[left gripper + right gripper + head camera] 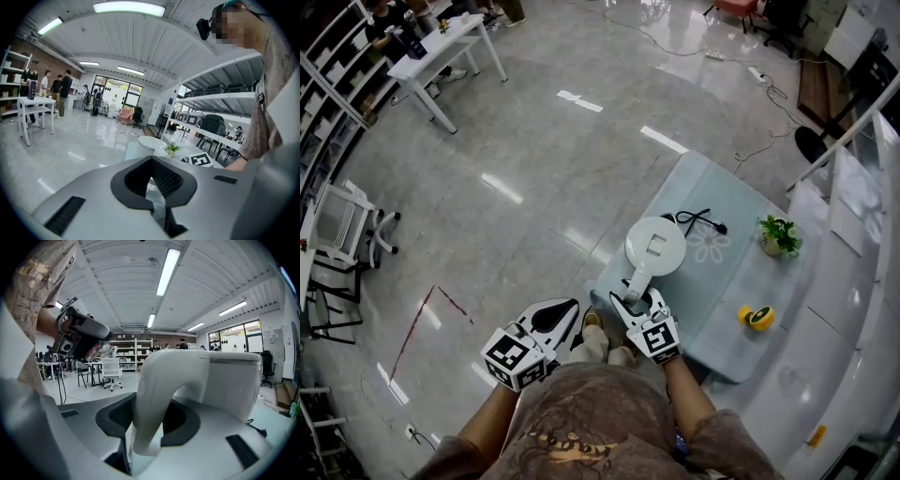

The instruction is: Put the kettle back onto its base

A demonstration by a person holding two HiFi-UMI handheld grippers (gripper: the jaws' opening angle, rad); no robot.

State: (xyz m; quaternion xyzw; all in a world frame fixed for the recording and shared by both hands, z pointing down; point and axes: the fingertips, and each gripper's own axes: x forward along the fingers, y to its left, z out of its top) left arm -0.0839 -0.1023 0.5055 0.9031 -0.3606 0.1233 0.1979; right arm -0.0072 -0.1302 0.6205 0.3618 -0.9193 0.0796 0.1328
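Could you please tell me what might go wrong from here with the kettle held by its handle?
1. Only the right claw grips the kettle, by its handle, so the body could tip or swing.
2. In the head view the kettle hides whatever is beneath it, so seating could be misjudged.
3. The black cord lies close beside the kettle on the table and might snag.

pale blue table (724, 292) bears a potted plant (779, 234), yellow tape roll (758, 318), black cord (698, 220).

Head view looks steeply down; right gripper view, close along its jaws, shares the kettle (655, 247).
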